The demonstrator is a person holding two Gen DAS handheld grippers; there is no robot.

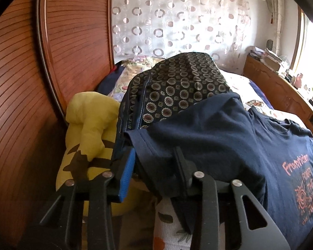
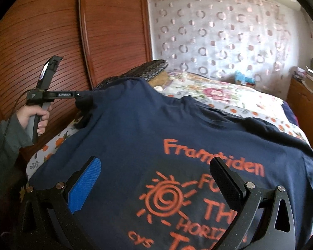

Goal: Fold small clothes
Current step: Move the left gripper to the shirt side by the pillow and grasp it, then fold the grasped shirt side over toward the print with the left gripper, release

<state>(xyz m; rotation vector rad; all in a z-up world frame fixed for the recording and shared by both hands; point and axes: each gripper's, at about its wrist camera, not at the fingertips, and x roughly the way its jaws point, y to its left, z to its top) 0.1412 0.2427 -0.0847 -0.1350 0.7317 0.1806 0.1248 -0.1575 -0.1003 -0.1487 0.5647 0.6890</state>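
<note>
Floral bed (image 2: 229, 95); navy T-shirt (image 2: 135, 137) sleeve between left tool (image 1: 154, 166) fingers, beneath wide right tool (image 2: 156, 185).

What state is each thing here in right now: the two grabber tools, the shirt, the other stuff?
Left gripper: shut on the navy T-shirt's sleeve.
Right gripper: open, above the print.
Navy T-shirt: spread print-up, one sleeve lifted.
Patterned dark garment: heaped behind.
Yellow plush toy: lying beside the wardrobe.

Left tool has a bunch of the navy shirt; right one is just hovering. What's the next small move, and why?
Probably carry the left tool and its gathered sleeve inward over the orange print. The navy shirt lies spread on the bed, and the right tool is open above the print, free to pin it.
</note>
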